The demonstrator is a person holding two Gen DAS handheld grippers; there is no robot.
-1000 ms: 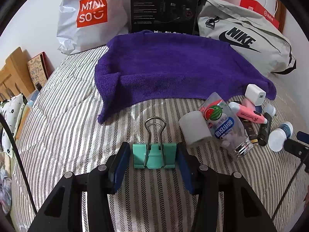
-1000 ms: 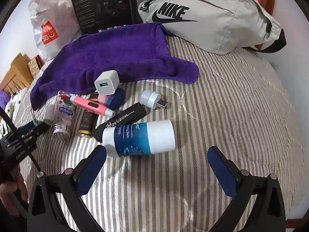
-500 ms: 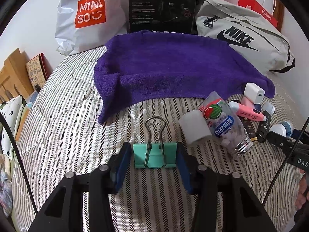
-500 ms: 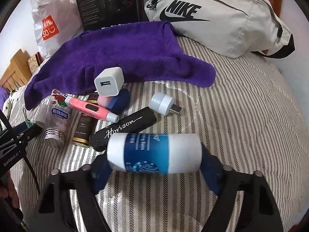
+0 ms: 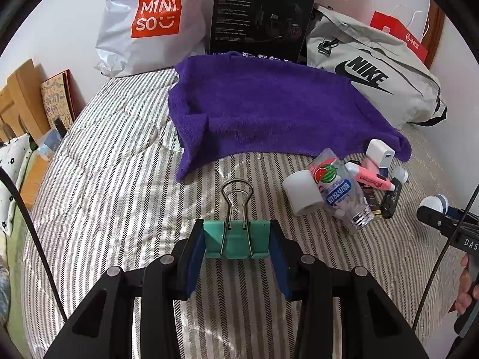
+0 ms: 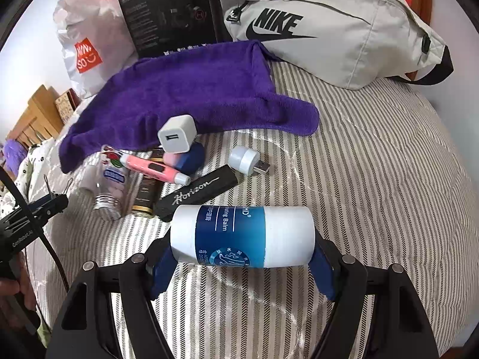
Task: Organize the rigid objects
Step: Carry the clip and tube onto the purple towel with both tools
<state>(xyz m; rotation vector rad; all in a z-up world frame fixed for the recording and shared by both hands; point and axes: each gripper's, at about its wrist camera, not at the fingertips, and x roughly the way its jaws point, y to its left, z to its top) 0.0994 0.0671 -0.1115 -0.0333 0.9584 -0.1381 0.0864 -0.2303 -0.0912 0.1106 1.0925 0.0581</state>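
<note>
Left gripper (image 5: 237,240): held low over the striped bed (image 5: 104,197), pointing toward the purple towel (image 5: 269,113); its fingers (image 5: 191,257) press on both sides of a teal binder clip (image 5: 236,239), wire handles pointing forward.
Right gripper (image 6: 242,257): also low over the bed; its fingers (image 6: 163,266) clamp the two ends of a blue-and-white balm tube (image 6: 242,236) lying crosswise between them.
Hands: a few fingertips of the person's right hand (image 5: 465,287) show at the right edge of the left view.
Pile: a clear bottle (image 5: 341,188), white roll (image 5: 302,191), pink pen (image 6: 154,167), white charger cube (image 6: 177,134), black "Horizon" case (image 6: 197,193) and USB light (image 6: 248,160) crowd just below the towel's near edge.
Open room: bare bedding left of the clip and right of the balm tube.
Edges: a Miniso bag (image 5: 149,21), a black box (image 5: 260,15) and a Nike bag (image 6: 329,27) close off the far side.
View difference: only the right view shows the USB light whole.
</note>
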